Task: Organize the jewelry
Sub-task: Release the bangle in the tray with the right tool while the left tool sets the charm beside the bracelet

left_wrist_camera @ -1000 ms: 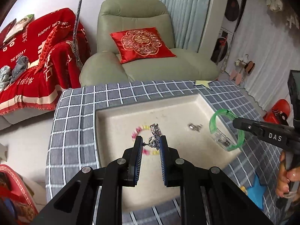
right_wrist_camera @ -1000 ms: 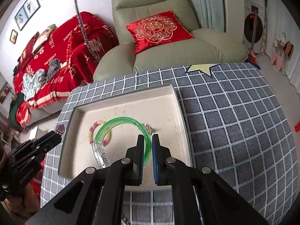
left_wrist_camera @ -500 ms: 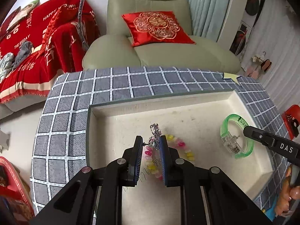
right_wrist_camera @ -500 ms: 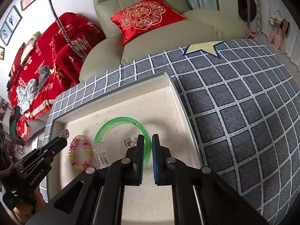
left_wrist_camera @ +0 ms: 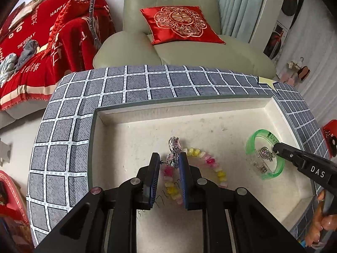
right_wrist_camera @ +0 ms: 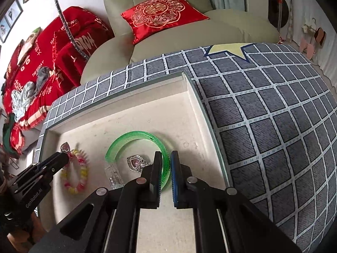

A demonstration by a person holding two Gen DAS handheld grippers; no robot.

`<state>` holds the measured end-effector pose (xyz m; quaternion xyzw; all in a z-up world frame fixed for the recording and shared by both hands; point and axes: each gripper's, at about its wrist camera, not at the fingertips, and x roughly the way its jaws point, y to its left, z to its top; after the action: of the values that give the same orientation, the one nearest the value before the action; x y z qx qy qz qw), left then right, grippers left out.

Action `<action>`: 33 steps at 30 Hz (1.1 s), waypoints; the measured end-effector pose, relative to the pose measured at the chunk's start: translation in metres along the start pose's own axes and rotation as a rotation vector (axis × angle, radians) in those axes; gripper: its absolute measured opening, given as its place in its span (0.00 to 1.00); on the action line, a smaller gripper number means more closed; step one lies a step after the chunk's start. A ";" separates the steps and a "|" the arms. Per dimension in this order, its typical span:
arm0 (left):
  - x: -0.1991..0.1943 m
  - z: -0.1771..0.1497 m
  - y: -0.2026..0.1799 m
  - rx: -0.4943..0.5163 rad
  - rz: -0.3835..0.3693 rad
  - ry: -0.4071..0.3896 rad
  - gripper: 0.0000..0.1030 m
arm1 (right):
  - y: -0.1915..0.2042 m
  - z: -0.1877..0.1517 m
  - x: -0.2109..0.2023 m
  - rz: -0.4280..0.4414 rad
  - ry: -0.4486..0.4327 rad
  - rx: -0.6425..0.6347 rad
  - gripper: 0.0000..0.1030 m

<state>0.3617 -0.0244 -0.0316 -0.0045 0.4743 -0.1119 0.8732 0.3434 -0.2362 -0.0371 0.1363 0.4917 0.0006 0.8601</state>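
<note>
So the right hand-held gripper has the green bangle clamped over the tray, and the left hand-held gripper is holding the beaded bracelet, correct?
Not quite. The left hand-held gripper holds a silver earring; the left wrist view shows the beaded bracelet lying on the tray beneath it. The right hand-held gripper does clamp the green bangle.

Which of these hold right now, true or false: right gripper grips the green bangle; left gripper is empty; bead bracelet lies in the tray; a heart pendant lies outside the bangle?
1. The right gripper is shut on the green bangle. True.
2. The left gripper is empty. False: it holds a silver earring.
3. The bead bracelet lies in the tray. True.
4. The heart pendant lies outside the bangle. False: it sits inside its curve.
</note>
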 end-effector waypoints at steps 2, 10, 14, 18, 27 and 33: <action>0.001 0.001 -0.001 0.009 0.004 0.004 0.33 | 0.002 0.000 0.000 -0.017 -0.001 -0.019 0.09; 0.001 0.000 -0.008 0.038 0.044 -0.005 0.33 | 0.014 0.001 -0.003 0.017 0.001 -0.053 0.44; -0.003 -0.002 -0.010 0.059 0.071 -0.025 0.33 | 0.023 0.000 -0.019 0.027 -0.045 -0.069 0.72; -0.008 -0.003 -0.011 0.071 0.088 -0.039 0.33 | 0.022 -0.003 -0.035 0.052 -0.069 -0.052 0.72; -0.021 -0.001 -0.011 0.068 0.109 -0.101 1.00 | 0.002 -0.028 -0.073 0.086 -0.097 -0.001 0.72; -0.045 -0.007 -0.013 0.066 0.099 -0.131 1.00 | -0.012 -0.046 -0.091 0.124 -0.093 0.044 0.79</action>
<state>0.3298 -0.0275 0.0034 0.0403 0.4120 -0.0837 0.9064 0.2558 -0.2496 0.0143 0.1854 0.4415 0.0367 0.8771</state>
